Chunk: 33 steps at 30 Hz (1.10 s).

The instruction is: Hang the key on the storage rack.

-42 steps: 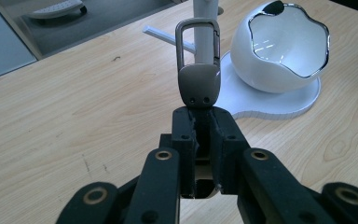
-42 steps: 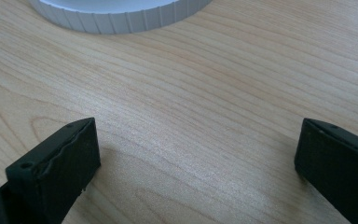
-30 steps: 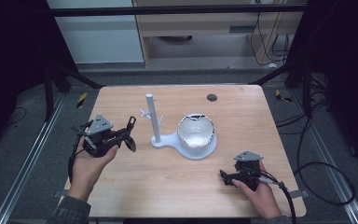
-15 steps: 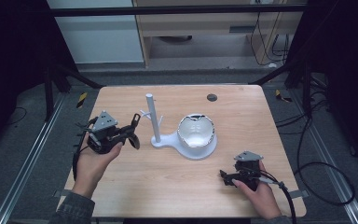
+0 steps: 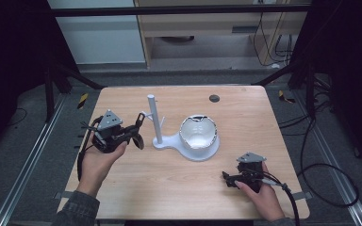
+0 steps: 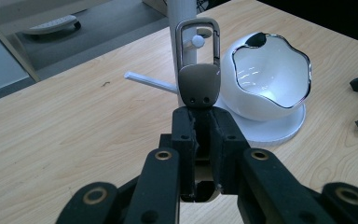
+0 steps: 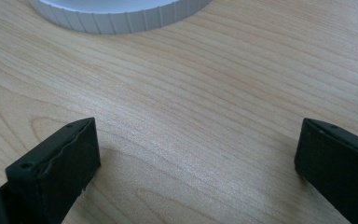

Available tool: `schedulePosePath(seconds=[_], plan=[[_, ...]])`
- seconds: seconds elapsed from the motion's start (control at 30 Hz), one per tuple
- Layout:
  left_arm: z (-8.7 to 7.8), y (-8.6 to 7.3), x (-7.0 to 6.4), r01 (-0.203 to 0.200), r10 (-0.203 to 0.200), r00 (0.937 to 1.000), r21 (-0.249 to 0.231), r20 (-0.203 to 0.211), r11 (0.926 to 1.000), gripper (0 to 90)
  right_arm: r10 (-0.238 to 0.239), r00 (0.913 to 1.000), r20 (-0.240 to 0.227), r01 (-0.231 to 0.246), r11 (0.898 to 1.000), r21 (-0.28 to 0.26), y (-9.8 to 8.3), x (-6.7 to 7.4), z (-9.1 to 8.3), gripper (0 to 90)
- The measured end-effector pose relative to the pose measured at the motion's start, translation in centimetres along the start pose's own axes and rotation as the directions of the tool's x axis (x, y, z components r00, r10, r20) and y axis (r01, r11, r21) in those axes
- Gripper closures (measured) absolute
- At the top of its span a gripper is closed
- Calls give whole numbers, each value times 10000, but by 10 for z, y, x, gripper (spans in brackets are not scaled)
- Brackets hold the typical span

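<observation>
Carabiner clip (image 6: 197,70) clamped between left fingers (image 6: 185,140), before stand peg (image 6: 197,41), right fingers (image 7: 56,163) apart

High view: you look forward and down from above your side, whole tabletop (image 5: 179,188) in frame, floor and shelving beyond its far edge. Left claw view: the camera rides low behind the left claw (image 6: 203,135), close in, facing the white stand (image 6: 261,126) with its bowl, the tabletop running off behind. Right claw view: the lens sits very near the wood, aimed along the right claw (image 7: 196,163) at the stand's ribbed base edge. All three share that stand.
</observation>
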State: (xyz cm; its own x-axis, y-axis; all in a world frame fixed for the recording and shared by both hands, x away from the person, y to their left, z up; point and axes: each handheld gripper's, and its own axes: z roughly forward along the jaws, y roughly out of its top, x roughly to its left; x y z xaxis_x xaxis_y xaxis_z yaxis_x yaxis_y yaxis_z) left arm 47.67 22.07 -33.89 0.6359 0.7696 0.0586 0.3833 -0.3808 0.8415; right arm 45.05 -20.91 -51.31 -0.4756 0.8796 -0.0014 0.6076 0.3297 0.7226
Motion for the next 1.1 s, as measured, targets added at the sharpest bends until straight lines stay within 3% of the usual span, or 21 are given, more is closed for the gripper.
schedulePosePath(seconds=[1.1], plan=[[20, 4, 2, -81, 83, 9999, 308, -64, 9995, 808, -4, 10000, 0, 4, 10000, -1, 0, 0, 0, 5]])
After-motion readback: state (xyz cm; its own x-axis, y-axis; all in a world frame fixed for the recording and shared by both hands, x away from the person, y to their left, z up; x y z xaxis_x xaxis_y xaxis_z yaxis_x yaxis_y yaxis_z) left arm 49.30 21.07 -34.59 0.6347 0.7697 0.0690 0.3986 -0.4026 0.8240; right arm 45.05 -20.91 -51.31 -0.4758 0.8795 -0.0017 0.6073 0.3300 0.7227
